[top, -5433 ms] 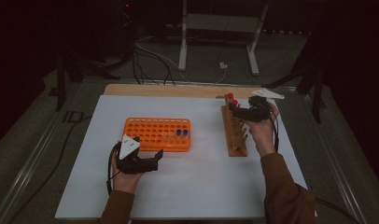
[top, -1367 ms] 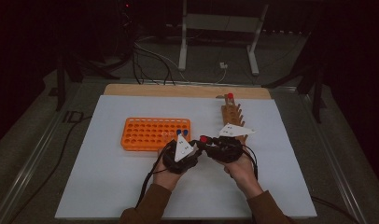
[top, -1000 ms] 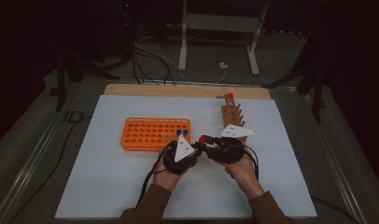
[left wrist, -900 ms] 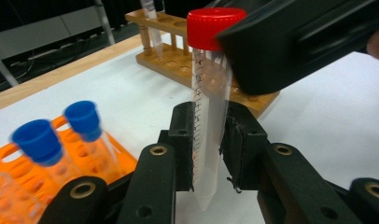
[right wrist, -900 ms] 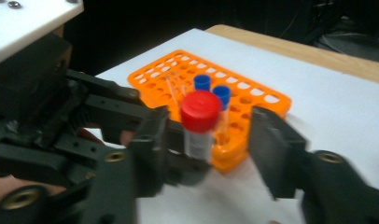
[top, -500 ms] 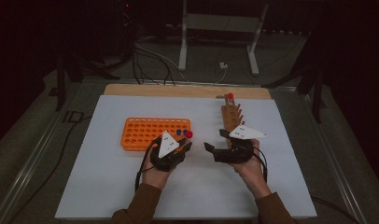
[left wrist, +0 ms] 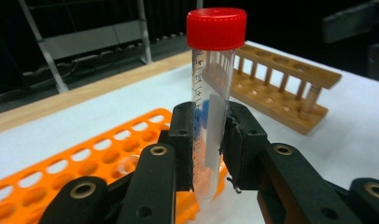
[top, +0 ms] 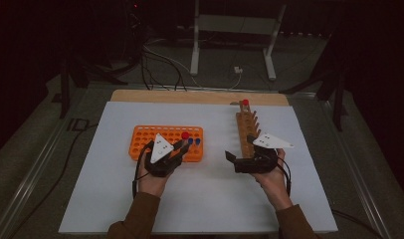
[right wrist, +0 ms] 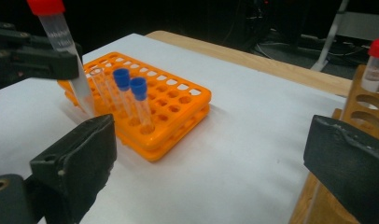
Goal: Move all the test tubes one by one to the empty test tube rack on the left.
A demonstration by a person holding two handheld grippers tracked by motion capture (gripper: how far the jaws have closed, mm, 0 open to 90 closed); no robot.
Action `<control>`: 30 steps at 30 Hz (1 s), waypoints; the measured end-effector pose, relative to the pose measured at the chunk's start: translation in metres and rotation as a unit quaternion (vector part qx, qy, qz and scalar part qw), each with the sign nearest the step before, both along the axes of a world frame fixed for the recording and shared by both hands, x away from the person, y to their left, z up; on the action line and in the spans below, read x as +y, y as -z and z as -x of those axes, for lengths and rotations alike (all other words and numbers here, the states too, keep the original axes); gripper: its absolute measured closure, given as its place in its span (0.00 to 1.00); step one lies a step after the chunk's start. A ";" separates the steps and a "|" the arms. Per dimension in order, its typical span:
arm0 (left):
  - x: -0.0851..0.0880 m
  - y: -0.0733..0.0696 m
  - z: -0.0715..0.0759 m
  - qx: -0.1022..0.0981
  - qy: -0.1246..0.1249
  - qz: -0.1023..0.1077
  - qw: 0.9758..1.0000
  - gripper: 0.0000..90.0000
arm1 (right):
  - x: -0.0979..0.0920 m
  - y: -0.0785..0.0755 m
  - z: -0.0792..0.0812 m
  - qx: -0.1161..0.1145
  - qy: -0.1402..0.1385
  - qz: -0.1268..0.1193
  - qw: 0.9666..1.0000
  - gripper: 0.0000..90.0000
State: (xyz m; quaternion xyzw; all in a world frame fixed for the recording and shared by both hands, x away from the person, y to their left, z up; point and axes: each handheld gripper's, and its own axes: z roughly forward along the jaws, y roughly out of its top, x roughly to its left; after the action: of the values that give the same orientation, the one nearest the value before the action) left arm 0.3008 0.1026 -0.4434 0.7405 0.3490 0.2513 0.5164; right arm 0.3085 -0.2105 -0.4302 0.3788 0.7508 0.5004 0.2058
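Note:
My left gripper [top: 180, 147] is shut on a clear tube with a red cap [left wrist: 211, 93], held upright over the right end of the orange rack [top: 145, 137]. Two blue-capped tubes [right wrist: 131, 93] stand in that rack beside it. My right gripper [top: 232, 162] is at the near end of the wooden rack [top: 247, 127]. Its jaws have just been opening and now stand wide with nothing between them [right wrist: 211, 163]. Another red-capped tube [top: 245, 103] stands at the far end of the wooden rack.
Both racks sit on a white sheet [top: 205, 199] over a wooden table edge [top: 190, 96]. Beyond the table are cables and a metal stand [top: 230, 30] in a dark room. Bare sheet lies between the two racks.
The grippers were together at mid-table with the red-capped tube between them. The right one opened and drew right; the left one carried the tube left to the orange rack.

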 end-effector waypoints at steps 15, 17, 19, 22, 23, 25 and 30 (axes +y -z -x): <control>0.028 0.002 -0.010 0.000 -0.037 0.024 0.999 0.83 | -0.009 -0.001 -0.002 0.000 0.011 -0.011 1.000 0.02; 0.030 0.003 -0.011 0.001 -0.041 0.024 0.999 0.83 | -0.009 -0.001 -0.002 0.000 0.010 -0.011 1.000 0.02; 0.032 0.005 -0.013 0.001 -0.047 0.021 0.999 0.83 | -0.009 -0.001 -0.002 0.000 0.010 -0.011 1.000 0.02; 0.033 0.010 -0.017 0.003 -0.056 0.018 0.998 0.83 | -0.009 -0.001 -0.002 0.000 0.010 -0.012 1.000 0.02; 0.033 0.012 -0.018 0.006 -0.058 0.016 0.998 0.83 | -0.009 -0.001 -0.002 0.000 0.010 -0.012 1.000 0.02; 0.033 0.018 -0.021 0.012 -0.063 0.013 0.998 0.83 | -0.009 -0.001 -0.002 0.000 0.010 -0.012 1.000 0.02; 0.034 0.030 -0.027 0.029 -0.074 0.006 0.997 0.83 | -0.010 -0.001 -0.002 0.000 0.010 -0.013 1.000 0.02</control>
State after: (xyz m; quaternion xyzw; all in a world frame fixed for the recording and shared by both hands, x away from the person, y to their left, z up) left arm 0.3273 0.1368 -0.4735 0.7165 0.4188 0.2651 0.4910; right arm 0.3102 -0.2203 -0.4288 0.3891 0.7405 0.5080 0.2055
